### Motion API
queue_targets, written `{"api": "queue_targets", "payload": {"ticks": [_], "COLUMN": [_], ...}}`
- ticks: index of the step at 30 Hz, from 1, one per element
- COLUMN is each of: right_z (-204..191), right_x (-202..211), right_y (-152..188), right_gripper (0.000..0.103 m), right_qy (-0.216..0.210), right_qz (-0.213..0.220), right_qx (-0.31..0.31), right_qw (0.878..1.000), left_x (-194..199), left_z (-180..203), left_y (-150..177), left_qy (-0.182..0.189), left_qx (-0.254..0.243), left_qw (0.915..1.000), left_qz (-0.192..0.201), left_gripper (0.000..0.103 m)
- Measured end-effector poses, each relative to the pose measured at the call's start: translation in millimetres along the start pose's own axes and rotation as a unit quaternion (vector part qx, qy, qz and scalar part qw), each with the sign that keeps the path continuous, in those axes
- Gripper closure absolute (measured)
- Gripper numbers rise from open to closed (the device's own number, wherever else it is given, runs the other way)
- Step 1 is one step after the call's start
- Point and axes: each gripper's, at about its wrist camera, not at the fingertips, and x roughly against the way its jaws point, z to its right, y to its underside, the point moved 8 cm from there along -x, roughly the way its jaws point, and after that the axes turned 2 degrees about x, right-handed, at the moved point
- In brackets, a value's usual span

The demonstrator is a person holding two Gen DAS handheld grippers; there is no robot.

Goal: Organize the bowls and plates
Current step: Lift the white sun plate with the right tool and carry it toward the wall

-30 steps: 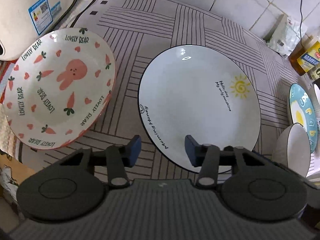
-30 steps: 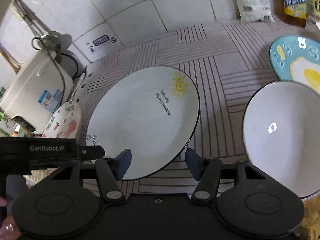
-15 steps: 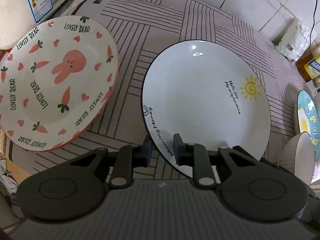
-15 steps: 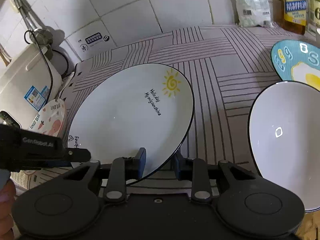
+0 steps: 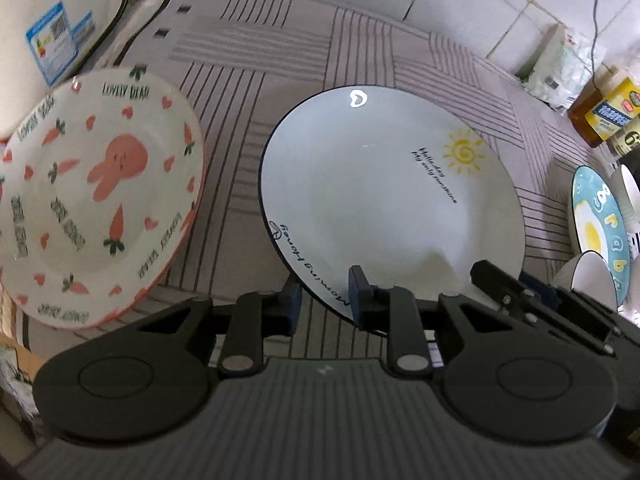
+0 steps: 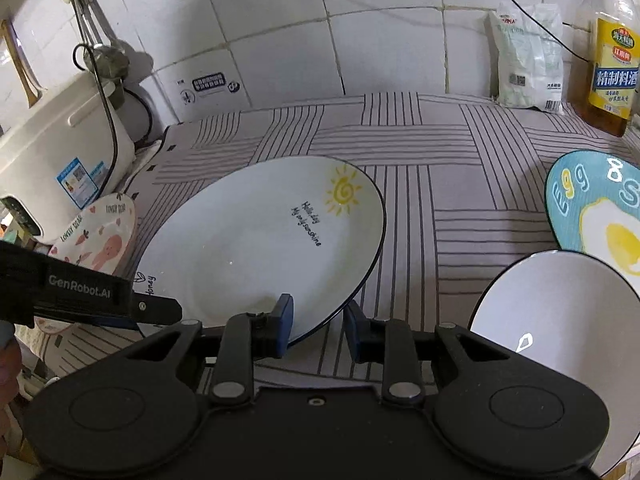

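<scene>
The white sun plate [image 5: 384,204] sat near the middle of the bench [image 6: 420,148], on its striped cloth, its near rim raised off the cloth. The left gripper [image 5: 324,300] had its jaws clamped on the plate's near-left rim, one blue pad under and one over the edge. The right gripper [image 6: 318,322] gripped the near-right rim the same way, jaws pressed on the edge. The rabbit plate [image 5: 96,200] lay toward the left edge of the bench, beside the white appliance [image 6: 52,148]. The egg plate [image 6: 592,204] and a white bowl [image 6: 560,320] sat toward the right edge, with a bottle [image 6: 612,64] and a bag [image 6: 528,60] against the tiled wall.
</scene>
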Motion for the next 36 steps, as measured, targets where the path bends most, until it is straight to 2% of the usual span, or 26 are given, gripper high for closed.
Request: {"api": "queue_targets", "payload": {"ticks": [3, 4, 5, 6, 7, 11, 12, 13, 14, 15, 17, 19, 23, 27, 29, 31, 33, 36], "right_z": [2, 0, -3, -10, -16, -12, -5, 1, 9, 11, 16, 20, 33, 45, 55, 64, 63, 57], "right_x": [5, 8, 11, 13, 12, 5, 5, 5, 8, 9, 8, 1, -26, -48, -61, -68, -74, -81], "right_y": [-9, -13, -17, -19, -22, -34, -38, -43, -49, -55, -68, -81, -101, -115, -115, -113, -103, -88], "right_gripper": [0.073, 0.077, 0.098, 0.102, 0.102, 0.101, 0.094, 0.091, 0.080, 0.059, 0.036, 0.036, 0.036, 0.036, 0.037, 0.039, 0.054, 0.062], "right_qy": [0.007, 0.010, 0.014, -0.006, -0.019, 0.005, 0.013, 0.015, 0.018, 0.017, 0.028, 0.041, 0.031, -0.018, -0.045, -0.066, -0.081, -0.097], "right_qz": [0.018, 0.026, 0.036, 0.036, 0.027, 0.024, 0.025, 0.025, 0.032, 0.039, 0.051, 0.057, 0.006, -0.054, -0.106, -0.133, -0.155, -0.172], "right_qx": [0.007, 0.025, 0.048, 0.069, 0.075, 0.026, 0.008, -0.009, -0.025, -0.027, -0.009, 0.022, 0.042, 0.062, 0.040, 0.004, -0.007, -0.023], "right_qw": [1.000, 0.999, 0.998, 0.997, 0.997, 0.999, 1.000, 1.000, 0.999, 0.999, 0.998, 0.997, 0.999, 0.996, 0.992, 0.989, 0.984, 0.980], "left_x": [3, 2, -1, -2, -4, -15, -16, -16, -17, -18, -20, -21, -25, -27, -29, -31, -33, -33], "left_z": [6, 10, 16, 21, 24, 13, 11, 9, 8, 8, 7, 6, 4, 3, 2, 1, 0, 2], "left_y": [-14, -18, -22, -24, -28, -37, -38, -38, -38, -37, -36, -35, -38, -40, -40, -39, -39, -41], "left_qy": [-0.007, -0.005, -0.002, 0.002, 0.005, 0.014, 0.016, 0.016, 0.015, 0.014, 0.013, 0.015, 0.016, 0.014, 0.016, 0.017, 0.017, 0.021], "left_qx": [-0.021, -0.033, -0.050, -0.055, -0.052, 0.002, 0.001, 0.000, 0.000, 0.001, 0.004, 0.007, 0.007, 0.005, 0.010, 0.012, 0.015, -0.013], "left_qw": [0.9997, 0.9994, 0.9987, 0.9984, 0.9986, 0.9998, 0.9998, 0.9998, 0.9998, 0.9998, 0.9998, 0.9997, 0.9997, 0.9997, 0.9996, 0.9995, 0.9994, 0.9992], "left_qz": [0.014, 0.012, 0.009, 0.011, 0.011, -0.011, -0.010, -0.012, -0.014, -0.015, -0.016, -0.018, -0.019, -0.017, -0.020, -0.023, -0.027, -0.031], "left_gripper": [0.081, 0.081, 0.082, 0.082, 0.083, 0.085, 0.086, 0.086, 0.086, 0.086, 0.085, 0.086, 0.086, 0.086, 0.086, 0.085, 0.085, 0.085]}}
